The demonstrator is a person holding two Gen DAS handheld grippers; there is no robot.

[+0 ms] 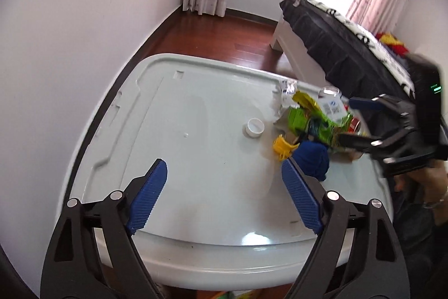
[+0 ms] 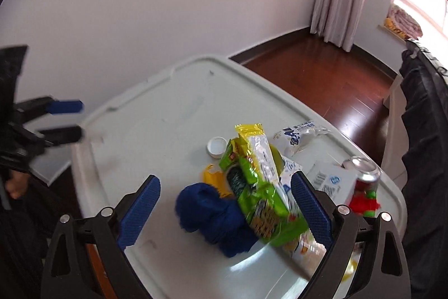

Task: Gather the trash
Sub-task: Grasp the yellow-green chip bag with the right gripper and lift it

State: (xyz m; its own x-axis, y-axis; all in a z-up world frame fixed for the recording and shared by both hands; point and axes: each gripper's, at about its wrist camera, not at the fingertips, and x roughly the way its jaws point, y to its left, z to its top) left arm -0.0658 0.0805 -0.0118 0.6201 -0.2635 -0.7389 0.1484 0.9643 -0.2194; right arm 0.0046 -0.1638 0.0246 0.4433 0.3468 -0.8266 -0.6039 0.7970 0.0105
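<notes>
A pile of trash lies on the right part of a white plastic lid (image 1: 182, 131): a green and yellow snack wrapper (image 2: 260, 192), a crumpled blue wad (image 2: 212, 212), a yellow scrap (image 2: 212, 175), a white bottle cap (image 2: 216, 146), a clear printed bag (image 2: 296, 136), a white carton (image 2: 330, 181) and a drink can (image 2: 364, 170). My right gripper (image 2: 226, 177) hovers open over the pile; the wrapper and wad show between its blue pads, untouched. My left gripper (image 1: 224, 163) is open over the bare lid, left of the wad (image 1: 310, 159) and short of the cap (image 1: 253, 127).
The lid (image 2: 156, 108) tops a bin standing against a white wall. A bed with a dark cover (image 1: 336, 46) stands close on the right, with red-brown wooden floor (image 1: 224, 35) between. A red and green object (image 2: 364, 203) lies by the can. A person's hand (image 1: 431, 187) holds the right gripper.
</notes>
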